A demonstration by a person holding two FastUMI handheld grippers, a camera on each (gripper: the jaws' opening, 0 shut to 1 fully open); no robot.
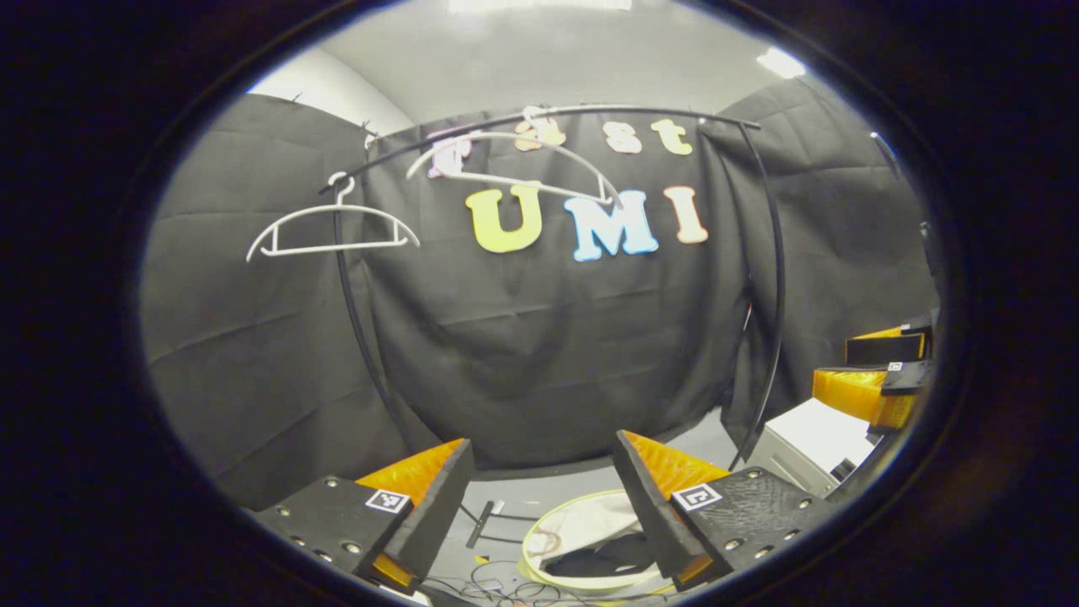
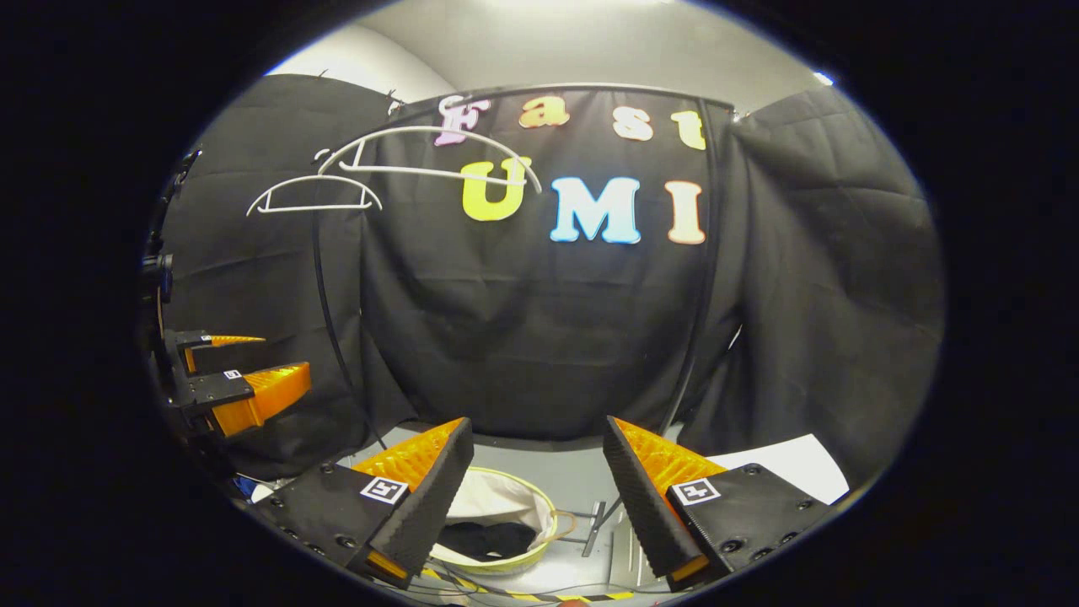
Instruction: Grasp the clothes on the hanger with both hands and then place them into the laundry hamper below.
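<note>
1. In the left gripper view we see our left claw (image 1: 539,497) with its fingers apart and nothing between them, held up facing the black cloth wall
2. In the right gripper view our right claw (image 2: 533,493) also has its fingers apart and holds nothing
3. Two white hangers hang bare on the black rail (image 1: 556,114): one (image 1: 333,229) near the rail's left end, the other (image 1: 516,164) tilted just beside it, closer to the middle
4. The hamper (image 2: 539,506) sits on the grey floor below the rail, and we see it between and beyond the right claw's fingers
5. The clothes (image 2: 486,539) lie inside the hamper as a dark heap against its pale lining; the left gripper view shows the same dark heap (image 1: 594,561) inside the hamper's rim (image 1: 539,527)
6. The right claw shows at the right edge of the left gripper view (image 1: 881,371), well apart from the left one
7. A white box (image 1: 809,443) stands on the floor near the rail's right leg
</note>
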